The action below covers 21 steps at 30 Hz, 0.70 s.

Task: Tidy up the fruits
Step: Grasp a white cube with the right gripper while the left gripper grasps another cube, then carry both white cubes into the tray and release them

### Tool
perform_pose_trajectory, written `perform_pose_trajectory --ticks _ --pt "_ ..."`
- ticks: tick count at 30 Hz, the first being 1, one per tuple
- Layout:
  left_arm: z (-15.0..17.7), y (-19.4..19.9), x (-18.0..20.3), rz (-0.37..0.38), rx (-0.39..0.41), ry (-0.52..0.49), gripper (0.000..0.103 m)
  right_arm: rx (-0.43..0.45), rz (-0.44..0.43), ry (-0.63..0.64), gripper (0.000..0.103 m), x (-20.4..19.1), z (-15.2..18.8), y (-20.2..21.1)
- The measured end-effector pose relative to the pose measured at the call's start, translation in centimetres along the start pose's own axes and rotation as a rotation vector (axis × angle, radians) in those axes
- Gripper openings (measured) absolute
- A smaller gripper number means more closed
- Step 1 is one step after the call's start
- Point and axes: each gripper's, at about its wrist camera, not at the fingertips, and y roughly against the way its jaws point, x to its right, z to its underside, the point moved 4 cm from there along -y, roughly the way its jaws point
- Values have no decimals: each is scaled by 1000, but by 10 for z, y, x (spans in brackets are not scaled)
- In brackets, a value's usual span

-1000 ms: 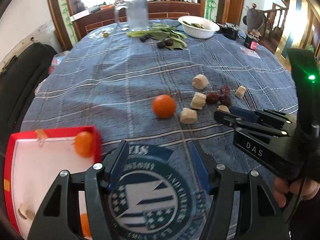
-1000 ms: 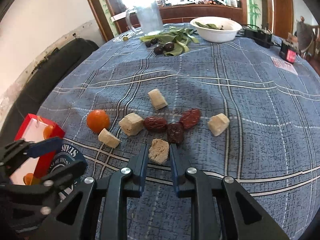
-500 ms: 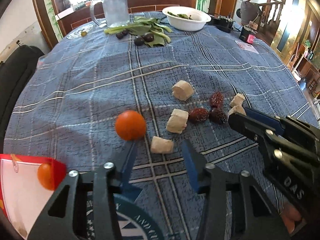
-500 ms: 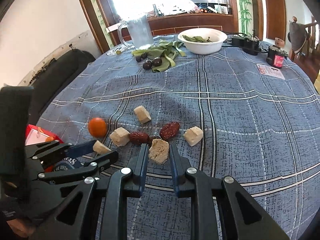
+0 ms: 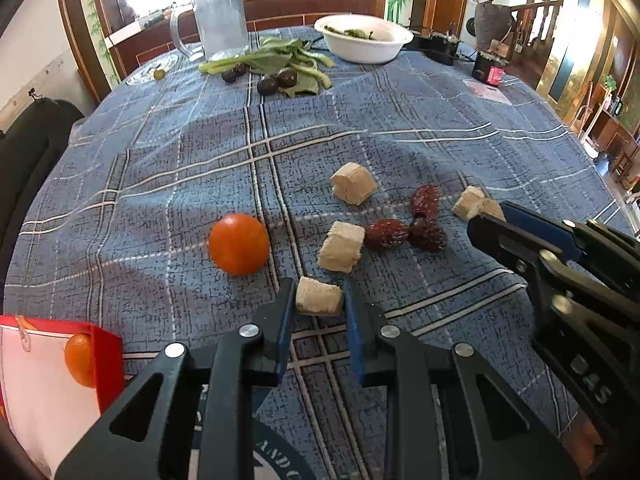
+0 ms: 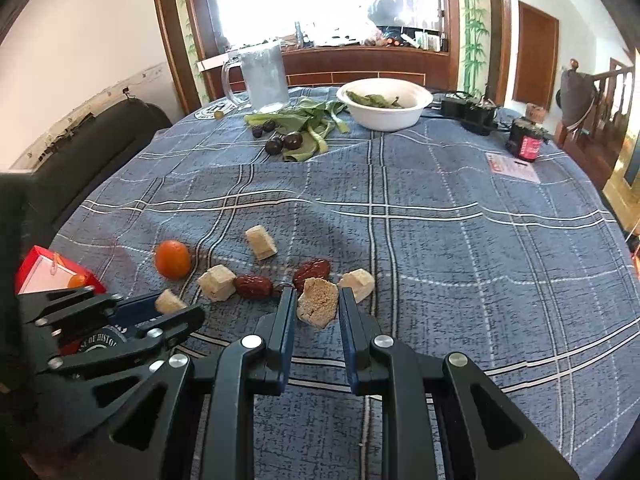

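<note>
The left gripper (image 5: pixel 319 300) has its two blue pads almost together, pressed on the sides of a pale, short cylinder piece (image 5: pixel 319 301) with a dry, crumbly skin. This piece is at the near edge of the group, on the blue checked tablecloth (image 5: pixel 400 136), which has a woven, rough look with white lines.

The right gripper (image 6: pixel 317 302) is also nearly closed, and it grips a brownish cube (image 6: pixel 317 302) with a grainy, sandy surface, a little above the cloth.

Just beyond the left gripper's piece sits another pale block (image 5: pixel 341 246), touching a wrinkled dark red date (image 5: pixel 386 234). Two more dates (image 5: pixel 426 216) lie beside it, shiny and creased. A further pale block (image 5: pixel 353 183) is apart from them, towards the far side. A round, smooth orange fruit (image 5: pixel 239 243) stands alone to the left of the group.

At the near left corner there is a red box (image 5: pixel 106 364) with a white inside, and a small orange fruit (image 5: pixel 80 354) lies against its wall.

Far away on the table are a white bowl (image 5: pixel 362 38), green leaves (image 5: pixel 288 62), some dark round fruits (image 5: pixel 276 82) and a clear mug (image 5: pixel 218 20).
</note>
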Motion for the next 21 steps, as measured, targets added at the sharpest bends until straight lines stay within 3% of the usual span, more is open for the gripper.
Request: perform_pose_trajectory --ticks 15,21 --pt "18 70 -2 37 113 28 26 97 136 68 20 -5 -3 11" --pt "33 96 -19 28 145 61 26 106 139 75 20 -18 0 14"
